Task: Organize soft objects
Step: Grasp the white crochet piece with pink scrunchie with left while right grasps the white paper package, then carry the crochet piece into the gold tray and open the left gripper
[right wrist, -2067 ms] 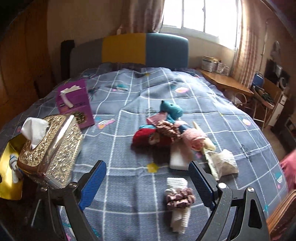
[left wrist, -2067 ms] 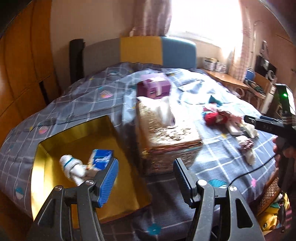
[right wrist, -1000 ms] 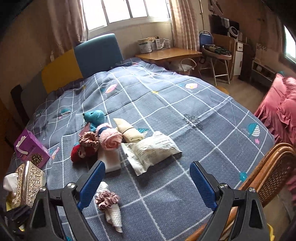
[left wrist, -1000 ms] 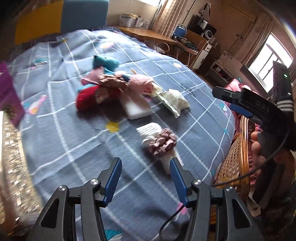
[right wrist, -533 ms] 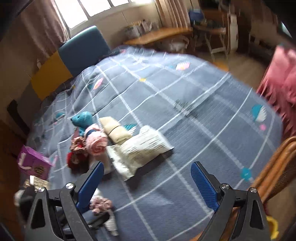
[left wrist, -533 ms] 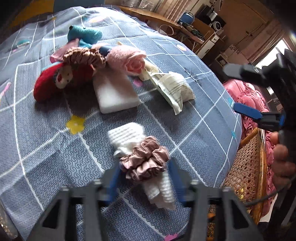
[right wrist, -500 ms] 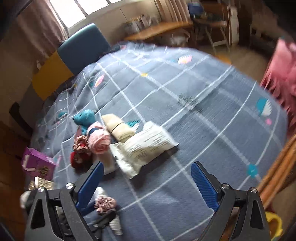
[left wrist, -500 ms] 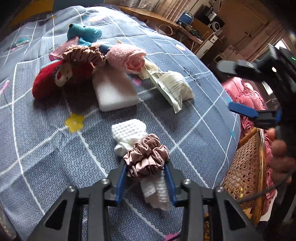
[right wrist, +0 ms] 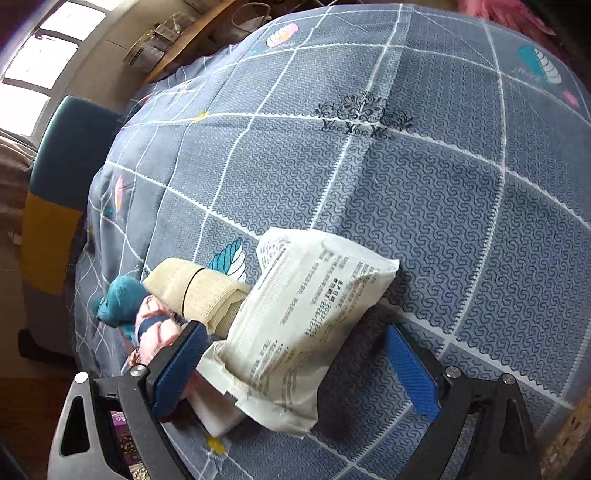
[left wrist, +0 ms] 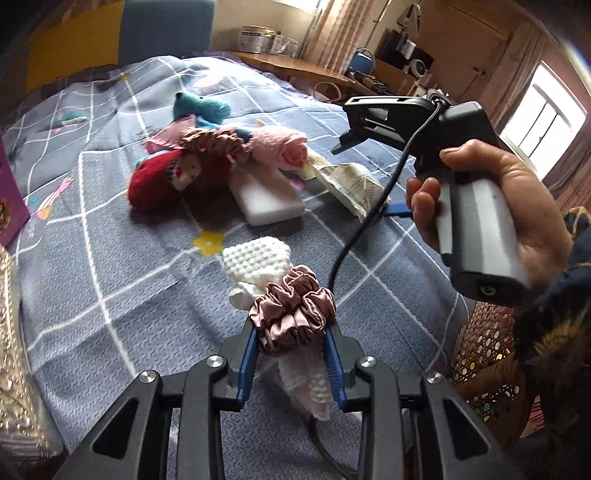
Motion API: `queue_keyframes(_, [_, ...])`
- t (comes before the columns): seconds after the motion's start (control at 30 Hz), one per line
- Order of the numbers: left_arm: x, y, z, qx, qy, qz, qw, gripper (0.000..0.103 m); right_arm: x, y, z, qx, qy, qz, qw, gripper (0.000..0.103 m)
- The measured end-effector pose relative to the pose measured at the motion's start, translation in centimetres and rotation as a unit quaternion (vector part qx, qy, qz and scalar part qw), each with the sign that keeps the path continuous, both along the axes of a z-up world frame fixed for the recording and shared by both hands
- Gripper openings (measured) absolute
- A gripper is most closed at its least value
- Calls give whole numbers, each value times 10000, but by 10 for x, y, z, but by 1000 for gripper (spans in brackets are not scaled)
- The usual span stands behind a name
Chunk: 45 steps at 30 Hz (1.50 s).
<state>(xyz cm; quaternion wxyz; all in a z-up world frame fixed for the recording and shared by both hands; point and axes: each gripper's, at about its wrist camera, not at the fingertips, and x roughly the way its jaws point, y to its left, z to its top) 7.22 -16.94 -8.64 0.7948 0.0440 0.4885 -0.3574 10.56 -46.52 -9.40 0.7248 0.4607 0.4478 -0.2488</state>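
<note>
A pink satin scrunchie (left wrist: 291, 314) wraps a white knitted cloth (left wrist: 258, 266) on the blue checked bed cover (right wrist: 406, 184). My left gripper (left wrist: 291, 350) is closing its jaws, and the blue pads press the scrunchie from both sides. My right gripper (right wrist: 295, 369) is open wide, with a white printed packet (right wrist: 314, 321) lying between its fingers, which do not touch it. A hand (left wrist: 480, 206) holds that gripper above the packet (left wrist: 351, 184). Behind lie a white sponge block (left wrist: 266, 199), a red plush doll (left wrist: 170, 177), a pink rolled towel (left wrist: 280, 147), a teal plush (left wrist: 201, 105) and a beige roll (right wrist: 199, 291).
A purple box (left wrist: 11, 206) and a gold embossed tissue box (left wrist: 11, 350) sit at the left edge of the bed. A wicker chair (left wrist: 484, 350) stands off the bed's right side. The padded headboard (left wrist: 147, 33) and a wooden desk (left wrist: 295, 66) are at the back.
My left gripper came down onto the scrunchie and its jaws narrowed around it. My right gripper dropped, rolled and moved in over the white packet.
</note>
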Motion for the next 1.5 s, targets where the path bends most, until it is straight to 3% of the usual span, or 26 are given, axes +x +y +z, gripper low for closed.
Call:
queue_keyframes(0.07, [1,5,6,-23,-28,124,9999,32,11,4,2,-409,213,228,9987,86])
queue_keyframes(0.13, [5,10,17,-60,-52,230,9997,32,19,13,4,-826,531,558,9936,65])
queue_keyframes(0.2, [13,13,29,-93,-64,362,9993,32,22,19,6,-953,537,766,9911,59])
queue_keyframes(0.47, [65,37,123,-403,-554,904,9935,32,35,37,0,-1566,1147,1467,9699,55])
queue_keyframes(0.6, [107,60,164,-335,-947,1299,9864,32,36,38,-2,-1649,1214,1551,9664,56])
queue_keyframes(0.7, [143,98,186,-286,-1166,1901,9744,32,39,39,-4,-1677,1218,1616,9648,59])
queue_keyframes(0.8, [162,165,194,-329,-1216,2700,9546,32,40,47,-6,-1763,1254,1744,9606,63])
queue_keyframes(0.93, [153,252,182,-310,-1234,3520,9273,32,43,51,-9,-1790,1284,1815,9584,66])
queue_keyframes(1.1, [105,340,144,-172,-1090,4168,9023,32,47,56,-9,-1925,1328,1872,9541,64])
queue_keyframes(1.3, [67,404,79,-228,-425,4522,8906,32,49,71,-9,-2242,1380,2038,9430,61])
queue_keyframes(1.43, [61,414,39,-393,59,4554,8894,34,50,82,-8,-2463,1413,2134,9348,60])
queue_keyframes(1.5, [61,411,23,-290,217,4572,8886,41,51,86,-8,-2521,1417,2159,9326,60])
